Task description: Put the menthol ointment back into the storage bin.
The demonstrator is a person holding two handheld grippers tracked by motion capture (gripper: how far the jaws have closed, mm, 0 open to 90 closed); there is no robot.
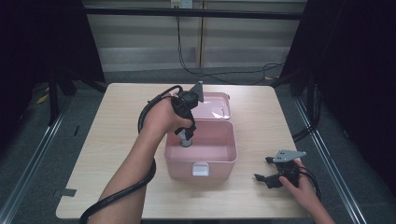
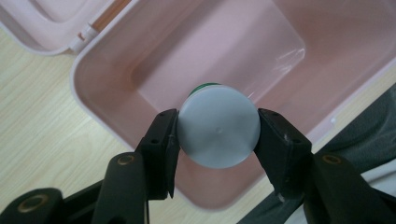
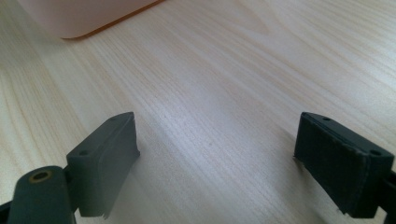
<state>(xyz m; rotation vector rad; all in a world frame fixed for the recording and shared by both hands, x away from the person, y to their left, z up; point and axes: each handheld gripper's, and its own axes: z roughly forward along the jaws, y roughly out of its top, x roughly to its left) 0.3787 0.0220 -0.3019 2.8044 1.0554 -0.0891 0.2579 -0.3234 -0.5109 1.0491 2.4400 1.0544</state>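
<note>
The left hand-held gripper (image 2: 217, 133) clamps a grey-capped bottle (image 2: 218, 132) upright, axis vertical, directly over the open pink box (image 1: 224, 161) at worktop centre, while the right hand-held gripper (image 1: 270, 171) rests wide-jawed and empty at four o'clock.

No readable text, brand or number anywhere. The white tag (image 1: 200, 169) on the front of the pink box (image 1: 224, 156) looks blank or too small to read. The grey bottle cap (image 2: 218, 126) is unmarked.
</note>
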